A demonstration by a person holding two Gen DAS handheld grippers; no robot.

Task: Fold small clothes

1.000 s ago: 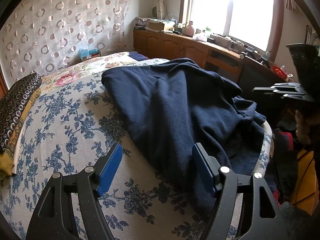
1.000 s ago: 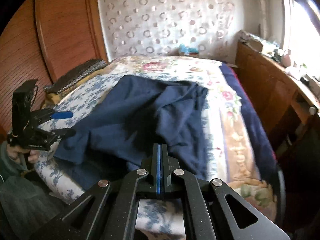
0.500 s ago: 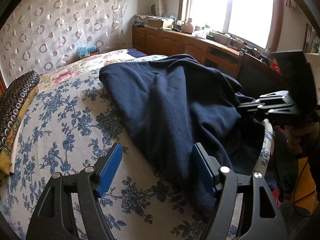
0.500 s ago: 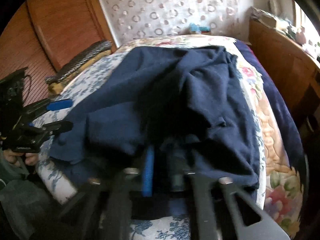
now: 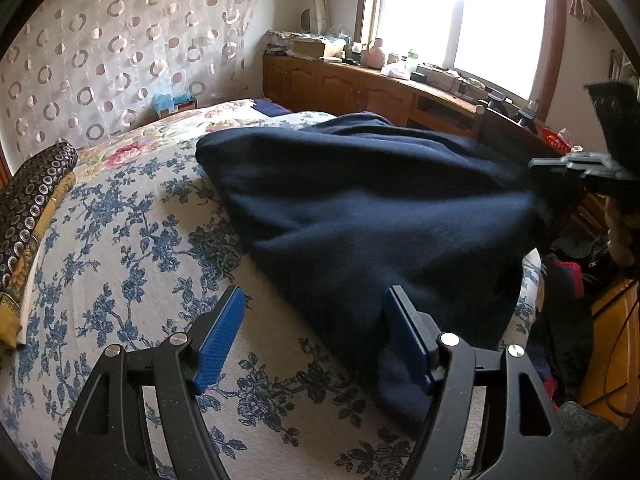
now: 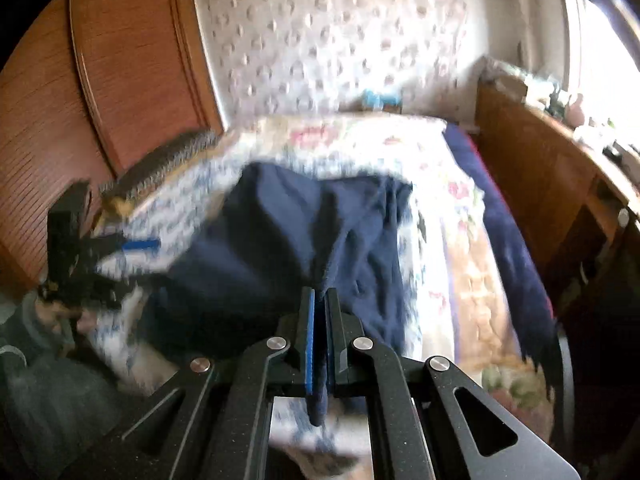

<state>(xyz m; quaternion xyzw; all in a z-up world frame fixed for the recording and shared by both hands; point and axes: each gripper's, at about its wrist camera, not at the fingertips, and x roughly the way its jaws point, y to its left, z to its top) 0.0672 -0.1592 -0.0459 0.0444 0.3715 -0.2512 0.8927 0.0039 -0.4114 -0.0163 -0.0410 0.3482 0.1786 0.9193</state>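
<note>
On the far left of the bed [image 5: 120,240], a dark patterned cushion [image 5: 32,192] lies along the edge of the blue-flowered quilt, well clear of the work. Near the front, the left gripper [image 5: 312,332] hovers low over the quilt with its jaws standing wide and nothing between them; its right pad sits just beside the near hem of the navy garment [image 5: 380,208] without pinching it. The garment sprawls across the middle of the bed, rumpled, one side draped over the near right edge. Farther right, the right gripper [image 6: 318,320] has its jaws clamped together on a bunched ridge of the navy cloth, a tail of fabric hanging below the pads, and the cloth rises taut toward it. The right wrist view is blurred, so finer creases cannot be read. Judging by this, the folding has barely begun: the piece is only being lifted or pulled straight, no flat fold is laid, and spreading, folding and squaring all remain. Beyond, at the far right, a wooden cabinet [image 5: 360,88] runs under the window.
</note>
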